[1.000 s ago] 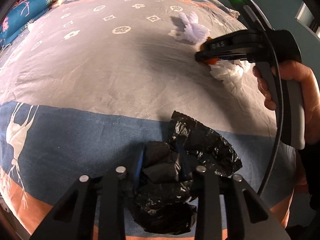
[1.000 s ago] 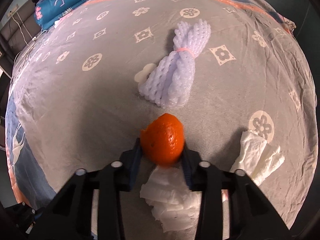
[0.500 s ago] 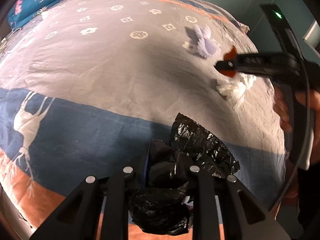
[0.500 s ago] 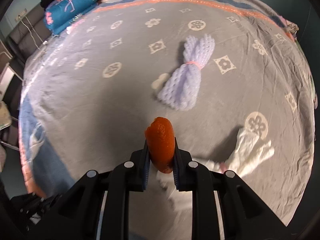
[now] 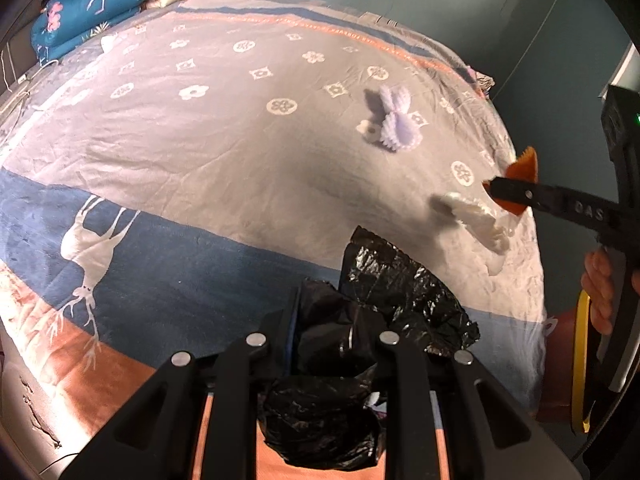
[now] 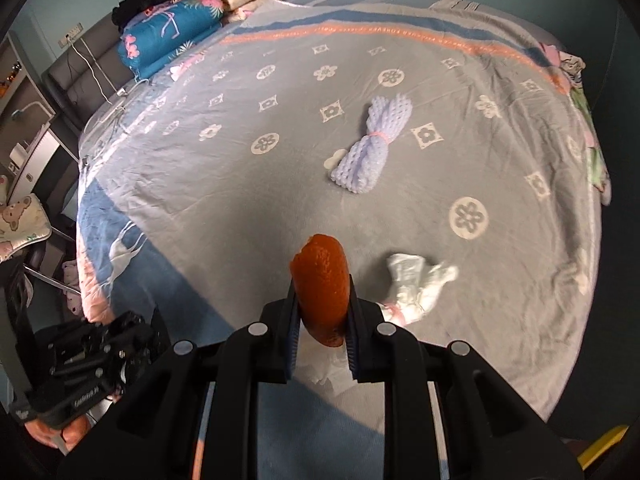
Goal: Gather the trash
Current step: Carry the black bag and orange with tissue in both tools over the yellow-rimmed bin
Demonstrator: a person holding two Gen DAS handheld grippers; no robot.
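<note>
Orange peel (image 6: 322, 288): long axis upright, tip up, dimpled rind, lifted above the bedspread (image 6: 248, 200). Right gripper (image 6: 322, 320) pinched narrowly on it. Crumpled tissue (image 6: 416, 286) lies just beside; lilac foam netting (image 6: 370, 152) farther off. Left gripper (image 5: 334, 332) clamps a crinkled black trash bag (image 5: 400, 292).

A: What does the left gripper (image 5: 338, 320) hold?
B: Its jaws are closed on a crumpled black plastic bag (image 5: 384, 312), which lies over the grey patterned bed cover (image 5: 224, 148).
A: And the right gripper (image 5: 516, 196)?
B: It sits at the right edge, pinching an orange peel piece (image 5: 524, 168) above a crumpled white tissue (image 5: 476, 220).
A: Anything farther back?
B: A lavender foam net bundle (image 5: 396, 126) rests on the bed, well apart from the bag.
</note>
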